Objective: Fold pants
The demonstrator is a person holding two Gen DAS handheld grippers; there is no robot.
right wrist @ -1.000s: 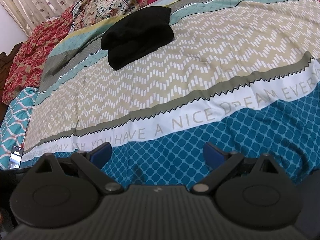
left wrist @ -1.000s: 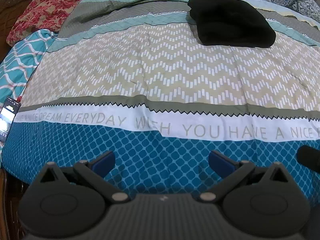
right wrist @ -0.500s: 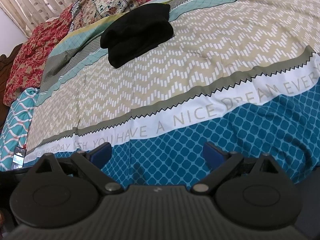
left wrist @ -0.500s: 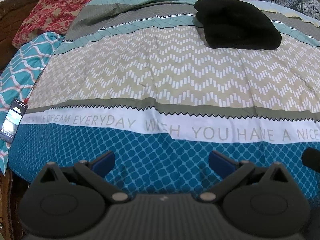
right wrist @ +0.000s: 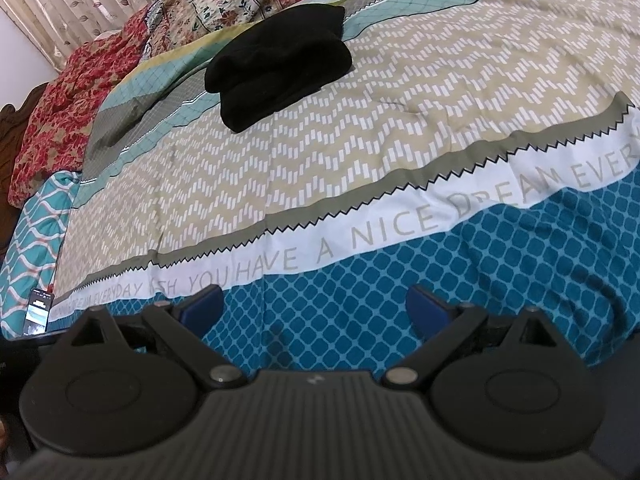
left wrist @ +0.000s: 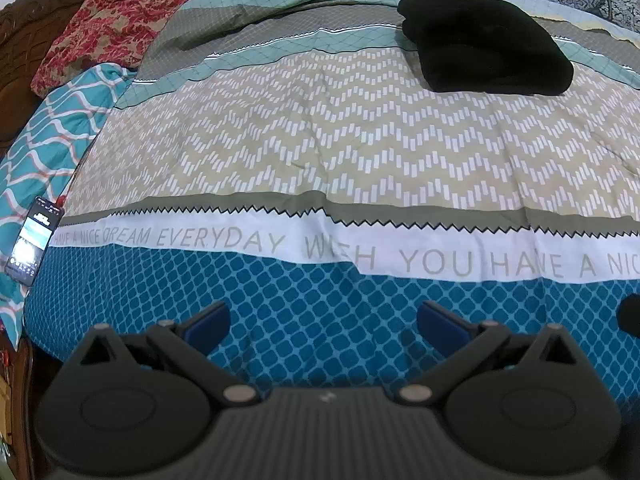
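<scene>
a: jaw state?
b: left gripper (left wrist: 323, 322) spread wide, nothing between its blue pads. right gripper (right wrist: 314, 307) same, wide and empty. both hang over the teal near edge of the bedspread (left wrist: 320, 152), touching nothing.
a: pants?
b: black pants (left wrist: 484, 46) folded in a bundle at the far side of the bed, well apart from both grippers. phone (left wrist: 34, 246) at left edge.
a: change since a second ago?
b: left view has shifted slightly; jaws unchanged, pants unmoved.
</scene>
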